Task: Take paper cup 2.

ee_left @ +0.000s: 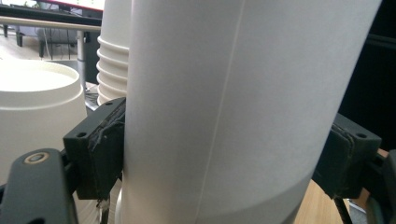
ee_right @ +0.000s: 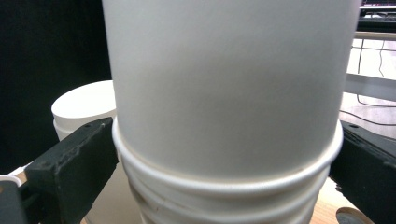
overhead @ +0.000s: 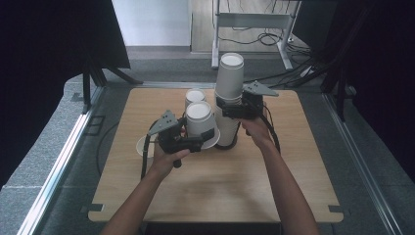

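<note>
Gripping an upturned paper cup (overhead: 200, 120) between its jaws, the left hand-held gripper (overhead: 193, 142) sits at the left of centre on the wooden surface (overhead: 220, 186), its pads pressed against both sides of the cup wall, as the left gripper view shows (ee_left: 224, 112). A flat white lid (overhead: 142, 146) lies on the surface just left of that gripper. Behind the held cup stands a second upturned cup (overhead: 195, 96). To the right rises a tall stack of cups (overhead: 230, 81), nested upside down, standing on the surface near its middle. The right hand-held gripper (overhead: 230, 111) clamps this stack partway up, its jaws closed on the ribbed rims, seen close in the right gripper view (ee_right: 229, 186). Both forearms reach in from the near edge.
</note>
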The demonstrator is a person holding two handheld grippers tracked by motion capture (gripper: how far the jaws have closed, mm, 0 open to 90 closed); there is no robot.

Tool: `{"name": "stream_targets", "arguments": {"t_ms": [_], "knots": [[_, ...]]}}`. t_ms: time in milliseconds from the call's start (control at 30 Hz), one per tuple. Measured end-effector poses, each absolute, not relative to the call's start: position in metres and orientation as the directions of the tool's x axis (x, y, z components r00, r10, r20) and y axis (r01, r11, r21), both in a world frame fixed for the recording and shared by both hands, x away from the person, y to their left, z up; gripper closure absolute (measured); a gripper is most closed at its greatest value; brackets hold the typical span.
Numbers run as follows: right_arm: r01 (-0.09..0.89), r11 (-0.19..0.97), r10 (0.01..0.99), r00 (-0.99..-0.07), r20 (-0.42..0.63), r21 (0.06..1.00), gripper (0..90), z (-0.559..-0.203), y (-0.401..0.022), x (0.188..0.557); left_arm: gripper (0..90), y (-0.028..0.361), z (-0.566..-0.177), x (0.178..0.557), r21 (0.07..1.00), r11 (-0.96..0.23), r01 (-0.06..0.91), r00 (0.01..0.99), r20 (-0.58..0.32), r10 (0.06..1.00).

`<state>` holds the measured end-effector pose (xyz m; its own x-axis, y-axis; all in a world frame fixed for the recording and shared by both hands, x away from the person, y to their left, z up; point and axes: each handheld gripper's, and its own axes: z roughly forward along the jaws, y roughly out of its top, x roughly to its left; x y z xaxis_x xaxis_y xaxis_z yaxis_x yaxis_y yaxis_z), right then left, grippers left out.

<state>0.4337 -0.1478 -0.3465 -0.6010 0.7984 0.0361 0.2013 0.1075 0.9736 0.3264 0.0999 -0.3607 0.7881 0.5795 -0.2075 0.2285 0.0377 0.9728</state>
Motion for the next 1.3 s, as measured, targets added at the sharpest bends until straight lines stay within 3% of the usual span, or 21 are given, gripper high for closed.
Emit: {"name": "stream_targets", "arguments": {"t_ms": [600, 1300], "knots": [[0.183, 0.086, 0.809, -0.587, 0.038, 0.979, 0.1, -0.361, -0.156, 0.414, 15.5, 0.104, -0.368, 0.326, 0.967, 0.044, 0.251, 0.781, -0.229, 0.580], [0.160, 0.071, 0.793, -0.608, 0.042, 0.985, 1.9, -0.365, -0.172, 0.387, 15.6, 0.104, -0.375, 0.315, 0.973, 0.005, 0.229, 0.779, -0.187, 0.598]]}}
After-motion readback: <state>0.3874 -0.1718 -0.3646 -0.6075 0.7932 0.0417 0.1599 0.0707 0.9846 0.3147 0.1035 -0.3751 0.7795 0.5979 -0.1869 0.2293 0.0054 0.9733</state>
